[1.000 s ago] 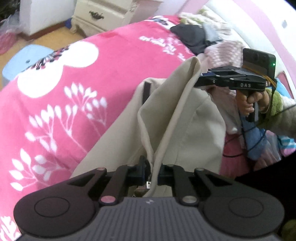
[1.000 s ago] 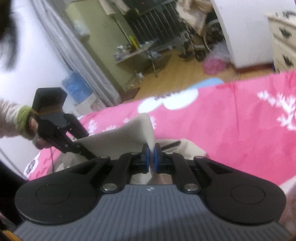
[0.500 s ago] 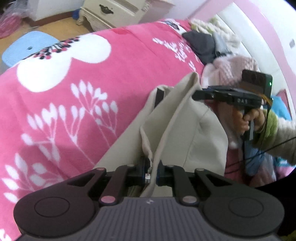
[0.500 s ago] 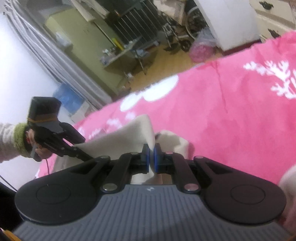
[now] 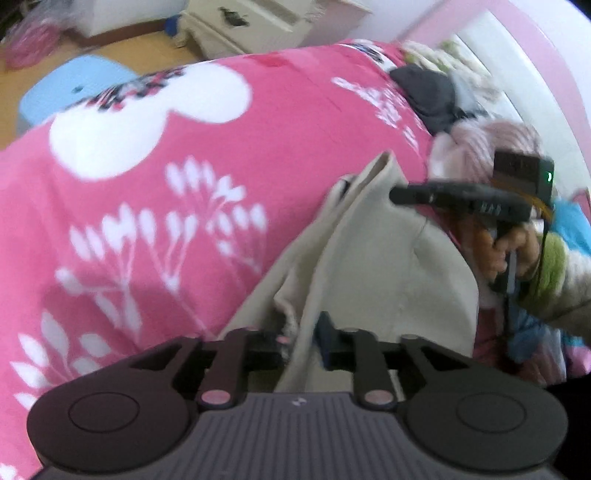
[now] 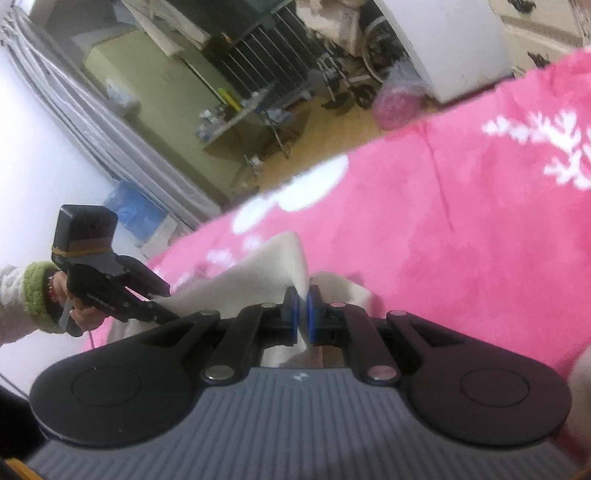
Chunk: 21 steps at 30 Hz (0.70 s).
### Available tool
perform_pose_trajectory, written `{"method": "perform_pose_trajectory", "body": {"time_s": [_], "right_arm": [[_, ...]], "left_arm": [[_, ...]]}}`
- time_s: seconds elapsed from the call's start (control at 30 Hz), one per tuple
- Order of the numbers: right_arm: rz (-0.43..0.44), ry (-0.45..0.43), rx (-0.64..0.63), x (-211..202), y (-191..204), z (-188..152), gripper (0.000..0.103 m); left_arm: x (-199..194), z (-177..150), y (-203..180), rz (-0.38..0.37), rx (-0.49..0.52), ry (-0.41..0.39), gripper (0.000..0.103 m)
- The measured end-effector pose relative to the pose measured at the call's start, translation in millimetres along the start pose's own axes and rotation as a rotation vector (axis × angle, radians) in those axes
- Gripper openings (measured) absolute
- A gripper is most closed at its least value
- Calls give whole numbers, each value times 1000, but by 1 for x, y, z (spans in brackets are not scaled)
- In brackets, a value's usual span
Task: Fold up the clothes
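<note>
One cream garment (image 5: 388,280), pink bedspread (image 5: 155,206)

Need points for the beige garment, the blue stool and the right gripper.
beige garment (image 5: 388,273): left wrist view, on the broad draped panel.
blue stool (image 5: 70,88): left wrist view, on its seat top.
right gripper (image 6: 303,314): right wrist view, midway between the blue pads, shut on the garment's edge.

Beyond the claw: pink blanket (image 5: 155,236); farther off, blue stool (image 5: 70,88), cream dresser (image 5: 251,26), folding table (image 6: 240,114).
</note>
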State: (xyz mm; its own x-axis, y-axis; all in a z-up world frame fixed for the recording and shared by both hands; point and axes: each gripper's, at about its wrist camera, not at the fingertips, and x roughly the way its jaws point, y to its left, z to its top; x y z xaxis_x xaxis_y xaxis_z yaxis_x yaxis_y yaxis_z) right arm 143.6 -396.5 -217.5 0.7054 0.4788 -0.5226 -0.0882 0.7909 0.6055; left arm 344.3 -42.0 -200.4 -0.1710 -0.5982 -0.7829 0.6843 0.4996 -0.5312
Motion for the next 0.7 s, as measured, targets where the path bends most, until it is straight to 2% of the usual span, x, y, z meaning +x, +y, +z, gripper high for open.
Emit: {"method": "perform_pose_trajectory", "body": {"time_s": [0.03,0.1,0.17,0.23,0.33,0.43,0.47,0.53,0.63,0.7], "right_arm": [[-17,17,0,5,-4,-3,6],[-31,31,16,8,-6,-6,8],[-38,31,40,4,-3,-2,14],[-77,13,27,-6,5,4,16],[-128,-59,1,-30,19,14,19],[-106,-85,-46,-47,45,21,19],[-83,-66,-80,-47,58,20,19],[-42,-22,-174,-41,87,16,18],[34,72,-348,-16,135,2,16],[59,134,-428,8,160,-9,16]], "left_arm": [[-3,1,6,-21,-40,-7,33],[-13,5,21,-49,-152,-35,45],[-37,7,35,-48,-261,-147,54],[-64,6,44,-23,-325,-263,55],[-107,0,48,10,-395,-393,55],[-148,-16,29,28,-384,-476,55],[-158,-22,18,49,-363,-473,55],[-169,-38,-12,127,-283,-408,54],[-160,-70,-61,330,-94,-253,54],[-140,-97,-84,441,-4,-181,54]]}}
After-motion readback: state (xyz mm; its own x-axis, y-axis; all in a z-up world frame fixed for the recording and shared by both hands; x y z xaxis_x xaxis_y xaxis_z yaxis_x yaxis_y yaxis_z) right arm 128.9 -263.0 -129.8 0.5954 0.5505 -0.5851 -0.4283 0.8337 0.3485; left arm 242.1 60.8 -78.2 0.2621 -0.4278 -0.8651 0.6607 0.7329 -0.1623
